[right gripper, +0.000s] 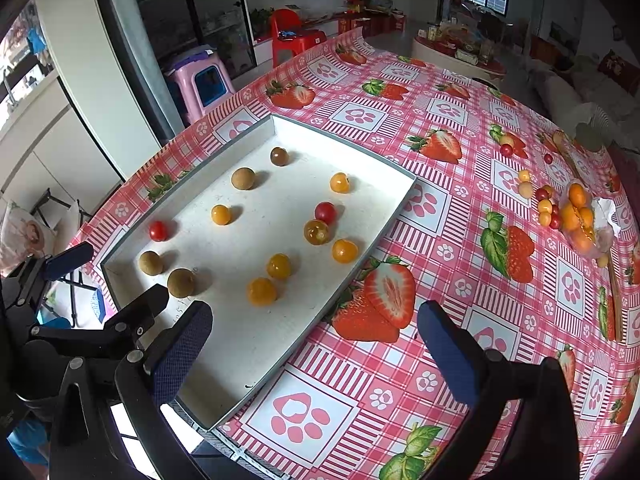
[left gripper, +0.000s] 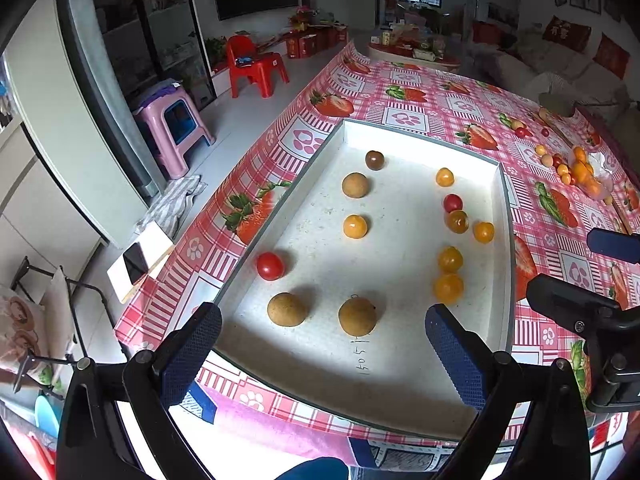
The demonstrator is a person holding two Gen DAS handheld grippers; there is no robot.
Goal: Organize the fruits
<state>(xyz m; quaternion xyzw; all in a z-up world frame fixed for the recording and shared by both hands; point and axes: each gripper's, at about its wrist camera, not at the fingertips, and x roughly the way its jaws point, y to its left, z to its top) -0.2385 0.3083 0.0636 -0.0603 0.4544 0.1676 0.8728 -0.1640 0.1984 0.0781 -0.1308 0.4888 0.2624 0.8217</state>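
My left gripper (left gripper: pixel 322 354) hangs wide open and empty over the near end of the white tray (left gripper: pixel 505 216), which sits on a table (right gripper: pixel 460 216) covered in a strawberry-and-paw-print cloth. Going left to right across the tray in the left view: a red tomato (left gripper: pixel 270 266) lies close to the left wall; a brown longan (left gripper: pixel 287 309) sits just ahead of my left finger; a second longan (left gripper: pixel 357 316) lies nearly on the midline between my fingers, ahead of the tips and untouched; farther up that side lie a yellow tomato (left gripper: pixel 355 226), a third longan (left gripper: pixel 355 185) and a dark tomato (left gripper: pixel 374 160). Toward the right wall runs a looser line: two orange tomatoes (left gripper: pixel 448 288) touching just ahead of my right finger, then a brownish one (left gripper: pixel 458 221) against a small red one (left gripper: pixel 453 203), another yellow (left gripper: pixel 483 232) just beside them, and a last yellow (left gripper: pixel 445 177) at the far end. My right gripper (right gripper: pixel 314 338) is also spread open and holds nothing, hovering over the tray's right rim and the cloth, with the tray's fruit ahead and to its left. Well apart, at the table's far right, loose fruit (right gripper: pixel 545 200) is scattered beside a clear bag (right gripper: pixel 580 220) of orange fruit, none of it between either pair of fingers.
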